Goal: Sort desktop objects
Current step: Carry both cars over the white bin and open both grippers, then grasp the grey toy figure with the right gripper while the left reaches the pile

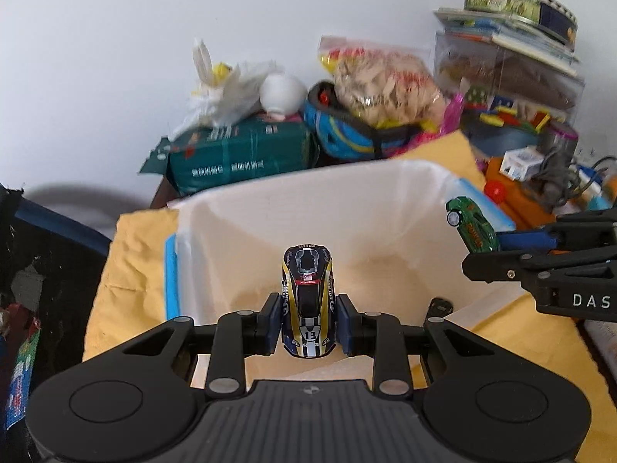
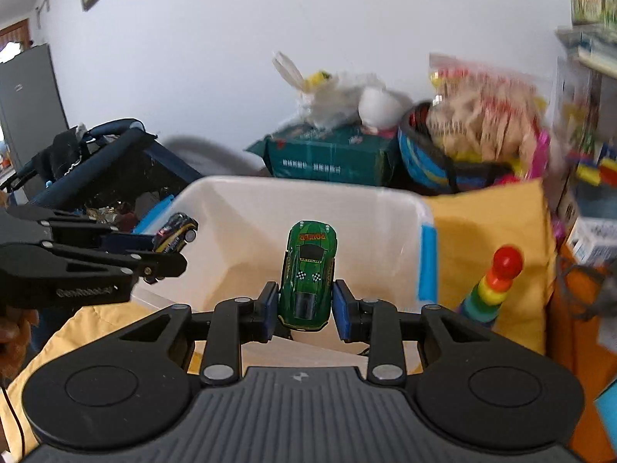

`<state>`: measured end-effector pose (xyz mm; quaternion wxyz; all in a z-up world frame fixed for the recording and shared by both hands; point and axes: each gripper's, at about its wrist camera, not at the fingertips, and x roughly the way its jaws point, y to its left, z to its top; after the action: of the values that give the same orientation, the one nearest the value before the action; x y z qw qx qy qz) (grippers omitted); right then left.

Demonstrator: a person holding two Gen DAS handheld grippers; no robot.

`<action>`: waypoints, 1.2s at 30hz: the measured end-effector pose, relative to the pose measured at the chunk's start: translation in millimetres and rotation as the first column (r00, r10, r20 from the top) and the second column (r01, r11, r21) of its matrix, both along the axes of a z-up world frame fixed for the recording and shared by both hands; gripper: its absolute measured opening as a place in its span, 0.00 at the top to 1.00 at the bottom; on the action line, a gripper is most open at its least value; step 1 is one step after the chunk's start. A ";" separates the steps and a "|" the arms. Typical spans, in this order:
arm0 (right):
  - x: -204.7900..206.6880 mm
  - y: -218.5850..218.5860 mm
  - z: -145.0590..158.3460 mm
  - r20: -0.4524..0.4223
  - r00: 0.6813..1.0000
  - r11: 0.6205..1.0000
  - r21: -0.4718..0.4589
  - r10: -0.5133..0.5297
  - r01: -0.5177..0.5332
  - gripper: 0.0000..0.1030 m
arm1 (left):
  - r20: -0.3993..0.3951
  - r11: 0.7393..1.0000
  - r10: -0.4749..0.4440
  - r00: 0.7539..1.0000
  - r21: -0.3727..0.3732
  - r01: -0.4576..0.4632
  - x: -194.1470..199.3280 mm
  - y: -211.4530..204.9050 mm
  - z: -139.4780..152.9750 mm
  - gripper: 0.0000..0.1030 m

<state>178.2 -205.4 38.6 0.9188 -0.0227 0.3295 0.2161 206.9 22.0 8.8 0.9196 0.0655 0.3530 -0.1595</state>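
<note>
Jaws of the left gripper are clamped on a black-and-yellow toy car at lower centre. A green toy car is gripped likewise by the right gripper, both held over the white bin.

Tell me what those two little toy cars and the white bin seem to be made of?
The black-and-yellow number 13 toy car and the green toy car look like painted die-cast metal or hard plastic: glossy shells with printed decals. The white rectangular bin looks like thin translucent plastic: smooth, light glows through its walls.
</note>
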 end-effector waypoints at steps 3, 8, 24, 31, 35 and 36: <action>5.4 1.3 -5.2 -0.023 1.000 1.000 -0.006 -0.003 0.003 0.67 | -0.025 1.000 0.002 1.000 -0.001 -0.002 5.7 -1.4 -7.6 0.67; -2.0 0.5 -1.5 -0.012 1.000 1.000 -0.019 -0.003 0.003 0.62 | 0.012 0.999 0.027 1.000 -0.030 -0.026 -12.5 6.4 2.1 0.54; -119.7 -51.6 -42.9 -0.162 0.984 0.997 -0.029 0.069 -0.074 0.63 | -0.207 0.987 -0.140 0.968 -0.107 0.120 -182.3 11.7 -59.2 0.38; -165.1 -19.9 -81.0 -0.245 0.948 0.960 -0.141 0.202 -0.241 0.65 | -0.282 0.983 -0.181 0.942 -0.069 0.168 -205.8 -7.1 -83.7 0.38; -175.1 -1.0 -92.4 -0.223 0.949 0.939 -0.215 0.222 -0.270 0.65 | -0.309 0.982 -0.188 0.932 -0.055 0.180 -210.8 -6.1 -93.3 0.38; -175.4 0.8 -96.2 -0.220 0.951 0.936 -0.230 0.215 -0.265 0.66 | -0.315 0.982 -0.187 0.931 -0.052 0.179 -210.9 -6.4 -96.3 0.39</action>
<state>2.8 -204.6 -57.5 0.8386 -0.1609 0.4363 0.2837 -3.9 15.7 -87.5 0.8325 0.0611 0.4871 -0.2569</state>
